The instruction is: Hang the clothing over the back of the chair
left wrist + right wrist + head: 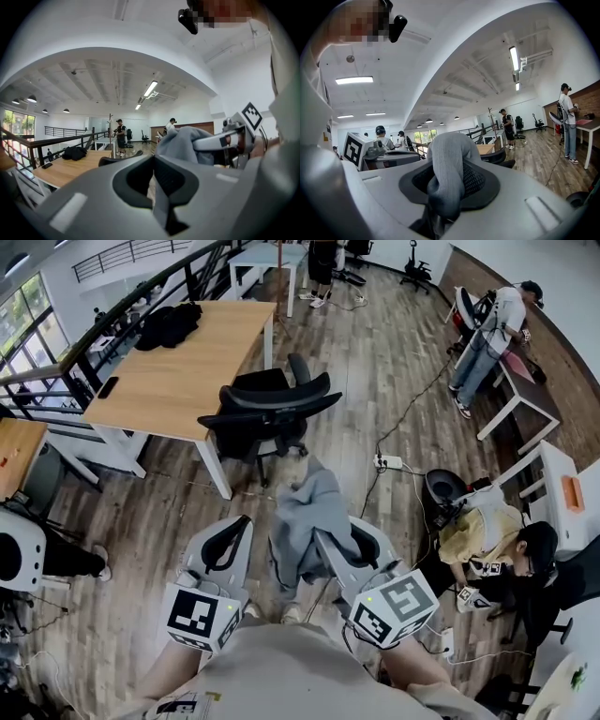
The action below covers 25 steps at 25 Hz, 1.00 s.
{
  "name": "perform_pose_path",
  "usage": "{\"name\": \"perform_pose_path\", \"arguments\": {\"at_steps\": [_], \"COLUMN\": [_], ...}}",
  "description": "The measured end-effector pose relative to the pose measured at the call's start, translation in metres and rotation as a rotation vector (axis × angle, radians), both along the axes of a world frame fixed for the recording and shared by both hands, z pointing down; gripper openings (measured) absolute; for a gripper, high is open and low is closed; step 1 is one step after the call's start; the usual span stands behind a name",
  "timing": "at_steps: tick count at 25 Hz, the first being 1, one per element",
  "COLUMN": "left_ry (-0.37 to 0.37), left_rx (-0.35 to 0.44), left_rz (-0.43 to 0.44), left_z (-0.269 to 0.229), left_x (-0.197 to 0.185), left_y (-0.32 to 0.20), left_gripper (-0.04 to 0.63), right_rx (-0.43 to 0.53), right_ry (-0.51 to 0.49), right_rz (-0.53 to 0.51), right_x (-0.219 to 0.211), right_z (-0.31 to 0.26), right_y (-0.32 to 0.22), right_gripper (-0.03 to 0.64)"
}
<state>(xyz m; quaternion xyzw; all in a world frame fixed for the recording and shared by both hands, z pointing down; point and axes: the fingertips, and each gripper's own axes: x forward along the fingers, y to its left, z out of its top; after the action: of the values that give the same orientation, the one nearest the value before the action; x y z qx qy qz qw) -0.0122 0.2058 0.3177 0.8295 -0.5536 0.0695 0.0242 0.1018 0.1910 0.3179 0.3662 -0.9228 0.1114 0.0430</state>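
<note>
A grey garment (pixel 305 521) hangs in a bunch from my right gripper (pixel 323 535), which is shut on a fold of it. In the right gripper view the cloth (pixel 447 159) fills the space between the jaws of the right gripper (pixel 445 187). My left gripper (pixel 242 526) is beside it on the left, apart from the cloth. Its jaws meet with nothing between them, as the left gripper view shows (pixel 157 187); the garment (pixel 183 143) shows there to the right. The black office chair (pixel 272 409) stands ahead by the table, its back (pixel 119 160) towards me.
A wooden table (pixel 178 362) with a black bag (pixel 169 324) stands behind the chair. A power strip (pixel 389 462) and cables lie on the floor to the right, near a black bin (pixel 442 488). A seated person (pixel 487 531) is at the right.
</note>
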Motion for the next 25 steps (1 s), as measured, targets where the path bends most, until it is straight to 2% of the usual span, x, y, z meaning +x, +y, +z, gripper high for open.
{"name": "perform_pose_path", "arguments": {"at_steps": [9,16,25], "left_ry": [0.008,-0.006,0.015], "left_rx": [-0.009,-0.024,-0.035], "left_rz": [-0.063,-0.047,-0.037], "left_z": [0.007,0.015,0.017], "left_x": [0.007,0.027,0.031], "left_y": [0.011,0.016,0.008], "left_gripper": [0.003,0.003,0.003], "right_rx": [0.015,0.014,0.007], "right_ry": [0.006,0.029,0.009], "right_rz": [-0.037,-0.072,-0.040], "right_x": [0.009,0.021,0.029], "right_z": [0.002,0.007,0.005], "right_y": [0.001,0.006,-0.007], "right_gripper": [0.109,0.110,0.110]}}
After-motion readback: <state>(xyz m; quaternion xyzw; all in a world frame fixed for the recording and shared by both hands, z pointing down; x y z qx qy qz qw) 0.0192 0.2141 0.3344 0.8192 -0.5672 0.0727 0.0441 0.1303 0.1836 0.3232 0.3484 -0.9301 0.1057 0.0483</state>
